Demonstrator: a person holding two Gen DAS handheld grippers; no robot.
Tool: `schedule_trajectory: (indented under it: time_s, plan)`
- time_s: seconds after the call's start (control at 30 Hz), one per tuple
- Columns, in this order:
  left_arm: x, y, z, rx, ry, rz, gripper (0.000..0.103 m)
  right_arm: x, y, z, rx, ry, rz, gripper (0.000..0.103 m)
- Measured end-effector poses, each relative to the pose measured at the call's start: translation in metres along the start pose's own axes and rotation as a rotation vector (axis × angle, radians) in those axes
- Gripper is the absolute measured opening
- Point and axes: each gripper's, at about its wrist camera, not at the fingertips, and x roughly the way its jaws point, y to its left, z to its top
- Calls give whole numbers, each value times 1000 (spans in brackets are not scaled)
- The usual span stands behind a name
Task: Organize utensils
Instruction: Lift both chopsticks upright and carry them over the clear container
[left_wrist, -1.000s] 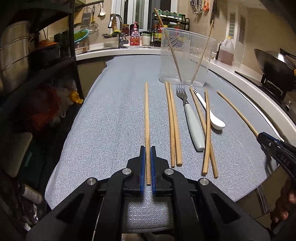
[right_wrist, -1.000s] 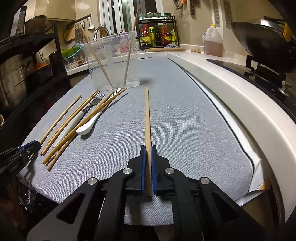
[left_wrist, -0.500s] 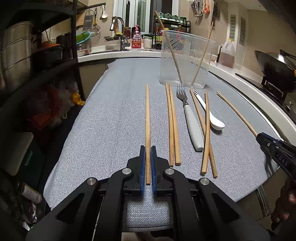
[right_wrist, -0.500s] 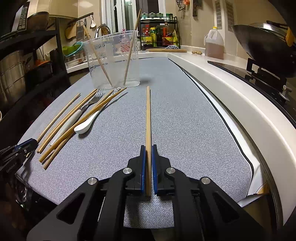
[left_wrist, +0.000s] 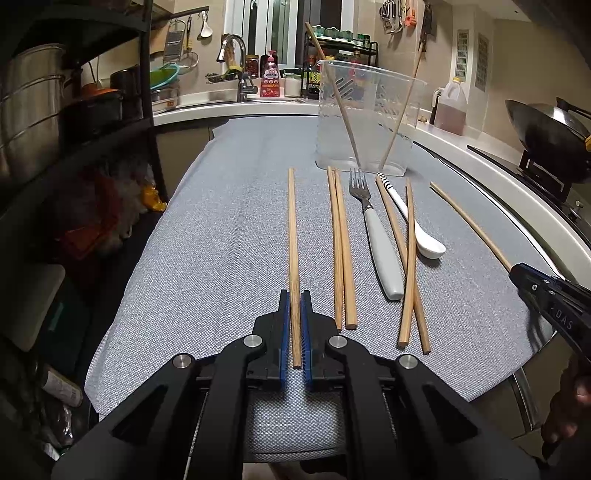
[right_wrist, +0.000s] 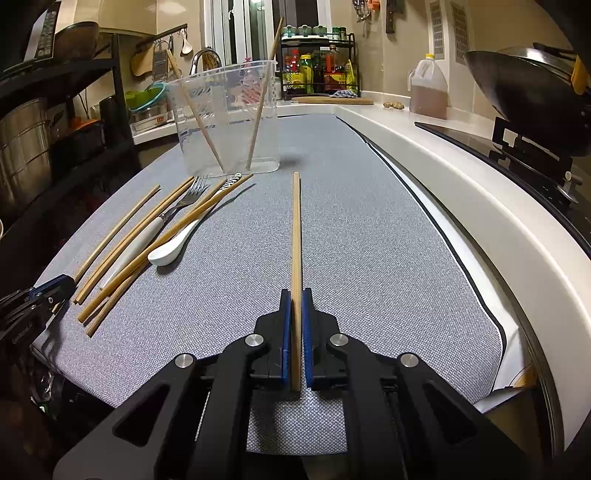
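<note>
Chopsticks sit in both grippers, each clamped between blue pads. Nearest in the left wrist view, the left gripper (left_wrist: 294, 330) is closed on a chopstick (left_wrist: 293, 251) that runs straight ahead over the grey mat (left_wrist: 221, 251), its near end between the pads. Just to its right lie two chopsticks side by side (left_wrist: 341, 251), touching along their length, then a fork (left_wrist: 375, 236) with a pale handle, tines pointing away. Beyond the fork two more chopsticks cross (left_wrist: 408, 266) over the handle of a white spoon (left_wrist: 424, 243), whose bowl faces the near side and whose striped handle end points to the cup. At the right edge the right gripper (left_wrist: 517, 271) grips a thin chopstick (left_wrist: 469, 221) that slants toward the cup. In the right wrist view the right gripper (right_wrist: 295, 339) is shut on that chopstick (right_wrist: 296, 236), which points forward along the mat, well clear of the pile to its left. Farther on stands a clear plastic cup (left_wrist: 369, 118) on the mat, with two chopsticks leaning inside it, one to each side. Behind it are the sink tap (left_wrist: 236, 62), a spice rack (right_wrist: 319, 62) and an oil jug (right_wrist: 428, 88); a wok (right_wrist: 524, 88) sits on the hob to the right, and dark shelves (left_wrist: 92, 122) with pots stand to the left of the mat.
</note>
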Motion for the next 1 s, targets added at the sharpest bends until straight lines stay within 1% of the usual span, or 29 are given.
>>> schedule_trajectory:
  time_s: [0.23, 0.4, 0.57, 0.67, 0.87, 1.0]
  plan:
    - [0, 0, 0, 0, 2, -8, 6, -1, 1, 0, -3, 0, 6, 6]
    - [-4, 2, 2, -12, -9, -11, 6, -12, 7, 5, -19, -35, 14, 6]
    - [-20, 1, 9, -6, -70, -7, 6, -37, 12, 24, -44, -115, 26, 6]
    - [-32, 0, 16, -4, -119, -5, 5, -52, 10, 40, -30, -155, 32, 6]
    - [-55, -3, 39, 7, -200, -15, 6, -73, 7, 71, -31, -214, 35, 6]
    - [-70, -2, 61, 12, -248, -30, 5, -79, 5, 91, -19, -239, 31, 6]
